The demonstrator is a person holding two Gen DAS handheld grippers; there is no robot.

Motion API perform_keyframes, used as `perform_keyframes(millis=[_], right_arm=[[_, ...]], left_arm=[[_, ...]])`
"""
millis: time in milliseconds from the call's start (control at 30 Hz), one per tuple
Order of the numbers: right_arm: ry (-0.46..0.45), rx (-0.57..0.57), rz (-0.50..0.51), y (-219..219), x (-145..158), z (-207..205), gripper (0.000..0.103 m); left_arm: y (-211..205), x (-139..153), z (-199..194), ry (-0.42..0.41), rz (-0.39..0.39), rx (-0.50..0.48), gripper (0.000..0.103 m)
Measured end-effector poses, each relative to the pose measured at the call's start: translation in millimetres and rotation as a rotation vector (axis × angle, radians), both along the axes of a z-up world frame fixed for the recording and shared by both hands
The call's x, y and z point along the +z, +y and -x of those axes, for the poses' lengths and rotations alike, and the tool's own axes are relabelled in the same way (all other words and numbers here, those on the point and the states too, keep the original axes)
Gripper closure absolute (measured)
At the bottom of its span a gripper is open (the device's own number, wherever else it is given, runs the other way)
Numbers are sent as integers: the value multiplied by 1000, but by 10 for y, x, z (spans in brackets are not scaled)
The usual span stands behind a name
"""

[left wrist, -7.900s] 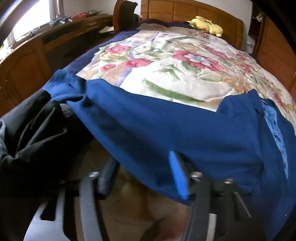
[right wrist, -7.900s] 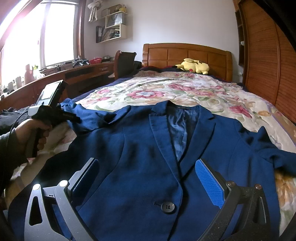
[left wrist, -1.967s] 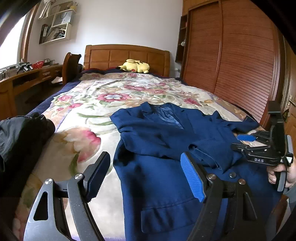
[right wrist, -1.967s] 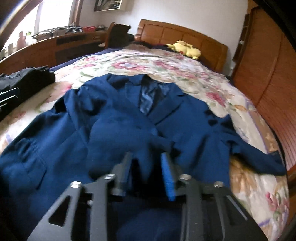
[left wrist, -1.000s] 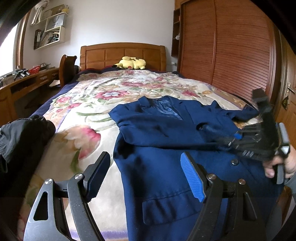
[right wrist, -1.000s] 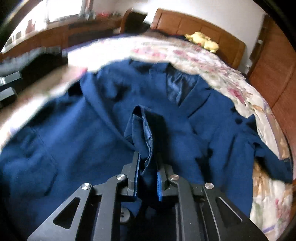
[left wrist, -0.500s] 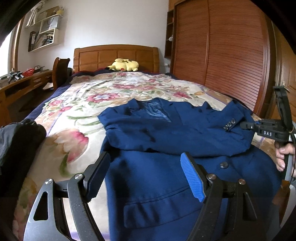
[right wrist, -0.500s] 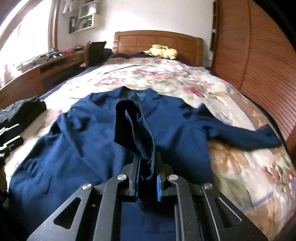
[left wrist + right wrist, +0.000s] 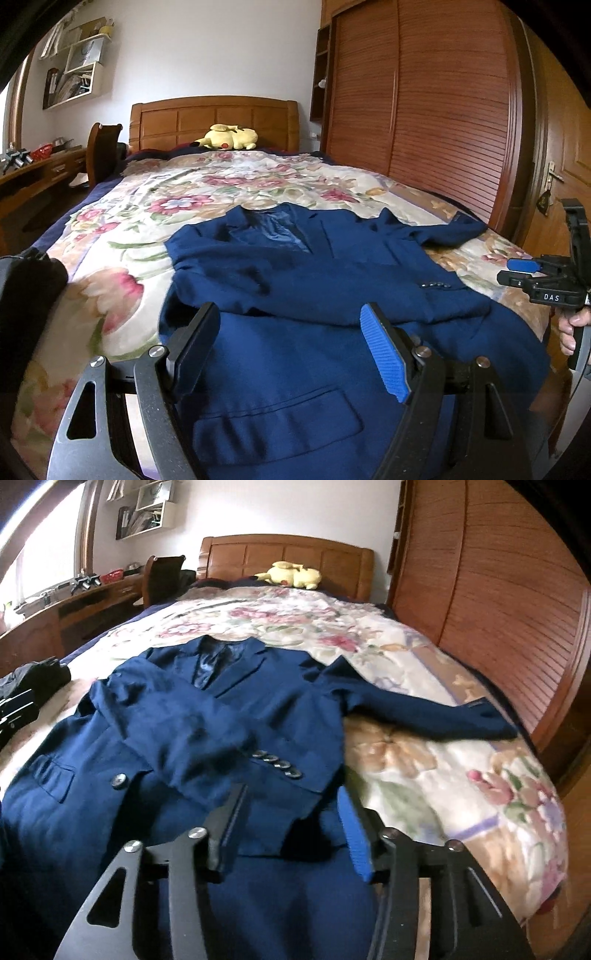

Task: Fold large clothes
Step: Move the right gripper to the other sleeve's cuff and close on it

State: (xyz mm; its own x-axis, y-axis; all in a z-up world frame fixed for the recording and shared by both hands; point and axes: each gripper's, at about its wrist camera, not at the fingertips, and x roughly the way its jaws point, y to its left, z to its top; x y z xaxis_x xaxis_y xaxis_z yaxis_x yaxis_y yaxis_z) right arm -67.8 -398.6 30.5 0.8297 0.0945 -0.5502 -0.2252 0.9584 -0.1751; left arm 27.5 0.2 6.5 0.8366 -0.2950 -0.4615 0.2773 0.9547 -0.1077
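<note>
A navy blue suit jacket (image 9: pixel 295 354) lies front up on the floral bedspread (image 9: pixel 207 184). Its left sleeve (image 9: pixel 332 284) is folded across the chest, the cuff buttons (image 9: pixel 277 762) showing. The other sleeve (image 9: pixel 424 709) stretches out to the right. My left gripper (image 9: pixel 291 347) is open and empty above the jacket's lower front. My right gripper (image 9: pixel 291 812) is open and empty just before the folded cuff; it also shows in the left wrist view (image 9: pixel 543 280) at the bed's right edge.
A dark garment pile (image 9: pixel 26 295) lies at the bed's left edge. A yellow plush toy (image 9: pixel 227 136) sits by the wooden headboard (image 9: pixel 214 114). A wooden wardrobe (image 9: pixel 424 110) stands along the right, a desk (image 9: pixel 74 605) along the left.
My right gripper carried the left sleeve across the jacket, laid it on the chest, opened and let go. My left gripper stayed open above the hem.
</note>
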Motion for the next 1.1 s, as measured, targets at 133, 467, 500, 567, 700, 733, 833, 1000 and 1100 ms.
perform_keyframes(millis=[133,467,500,567,700,733,833,1000,1100], right_arm=[[-11,-12,-5,-80,59,49,36],[-32,-52,1,-503,144,-288,33],[-30,-50,1,-547,142,-338,33],[-24,-63,1,-651,150,-449,33],[-14,-108,14,-851,175,-702,33],[-12,-117,14,-902,175,-766,33],[8,-145,-4,-1061,152,-1005,33],[35,-195,-32,-1336,132,-1354,33],[41,-227,-54,-1504,171,-1545,33]], left_arm=[[-137,-2,-31,2,7,-12,24],[-523,-60,-194,11,-30,-53,24],[-541,-65,-211,12,-33,-55,24],[-582,-74,-239,12,-39,-57,24],[-644,-72,-299,14,-29,-63,24],[-658,-70,-311,14,-29,-64,24],[-711,-72,-349,14,-30,-70,24],[-797,-78,-377,13,-30,-81,24],[-832,-79,-385,9,-39,-85,24]])
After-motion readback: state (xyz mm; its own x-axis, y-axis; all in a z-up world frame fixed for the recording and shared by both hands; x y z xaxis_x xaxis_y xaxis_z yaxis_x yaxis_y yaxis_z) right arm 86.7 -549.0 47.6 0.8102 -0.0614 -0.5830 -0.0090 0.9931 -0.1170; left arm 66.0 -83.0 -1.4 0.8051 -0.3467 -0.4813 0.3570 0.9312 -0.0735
